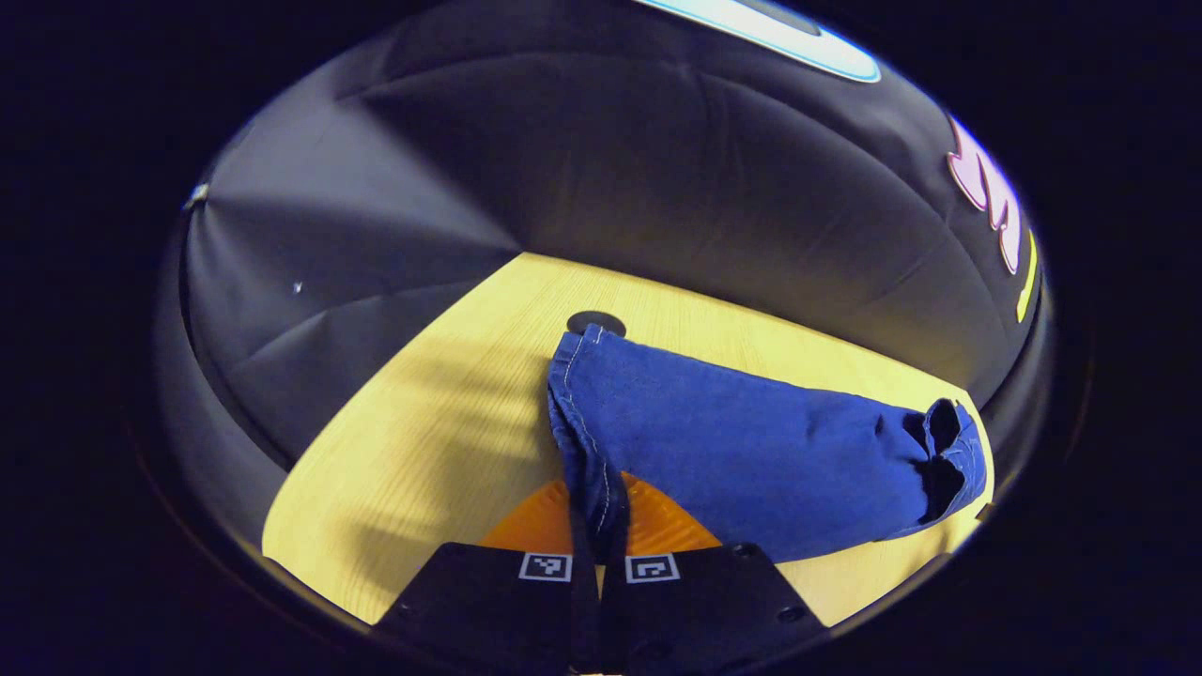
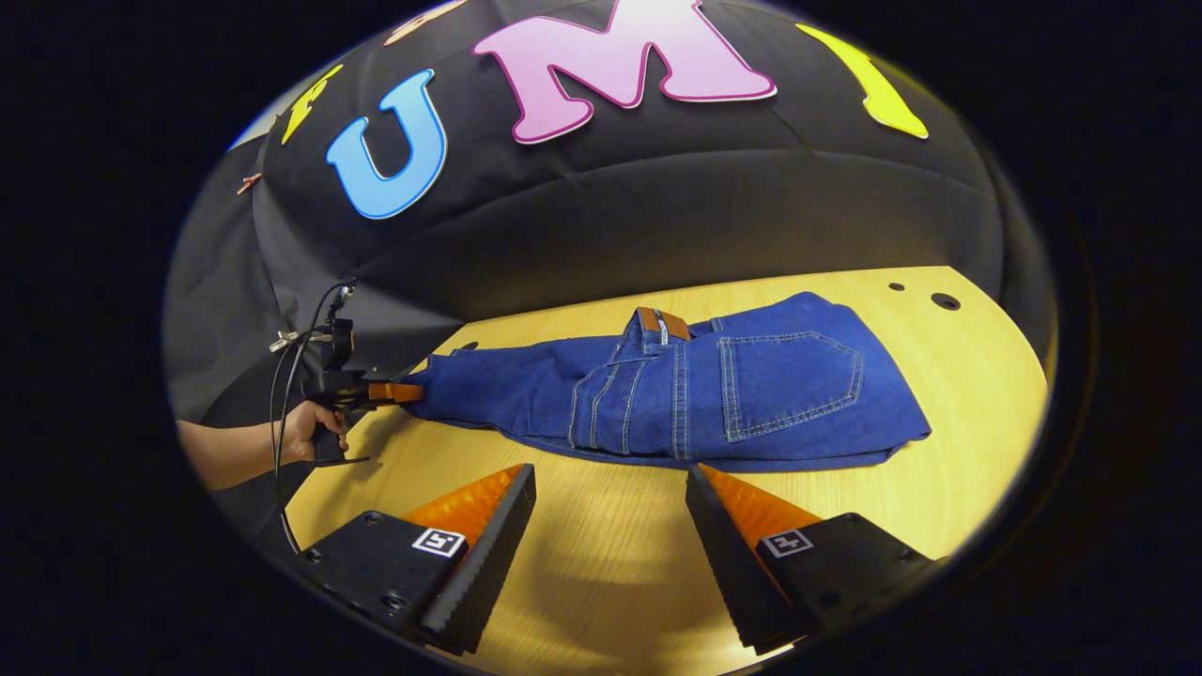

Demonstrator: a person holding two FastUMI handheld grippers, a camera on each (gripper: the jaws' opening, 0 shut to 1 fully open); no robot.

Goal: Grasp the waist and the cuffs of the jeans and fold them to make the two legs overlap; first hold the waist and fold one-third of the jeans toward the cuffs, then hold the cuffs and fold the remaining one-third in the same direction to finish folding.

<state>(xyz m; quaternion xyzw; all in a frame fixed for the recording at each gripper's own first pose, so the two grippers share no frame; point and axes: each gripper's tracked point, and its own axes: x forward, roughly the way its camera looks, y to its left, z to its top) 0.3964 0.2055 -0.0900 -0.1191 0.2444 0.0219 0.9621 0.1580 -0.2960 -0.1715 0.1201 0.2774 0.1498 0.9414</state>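
Jeans [image 2: 695,390] — blue denim, laid flat on the wooden table [image 2: 958,394], the waist third folded over the legs so that a back pocket [image 2: 789,383] faces up.

Left gripper [image 1: 599,526] — clamped on the cuff end of the jeans; denim is seen pinched between its closed fingers in the left gripper view. In the right gripper view it is seen at the far cuff end, held by a hand [image 2: 305,430].

Right gripper [image 2: 610,526] — fingers spread wide apart, held just beside the near edge of the jeans, not touching the fabric.
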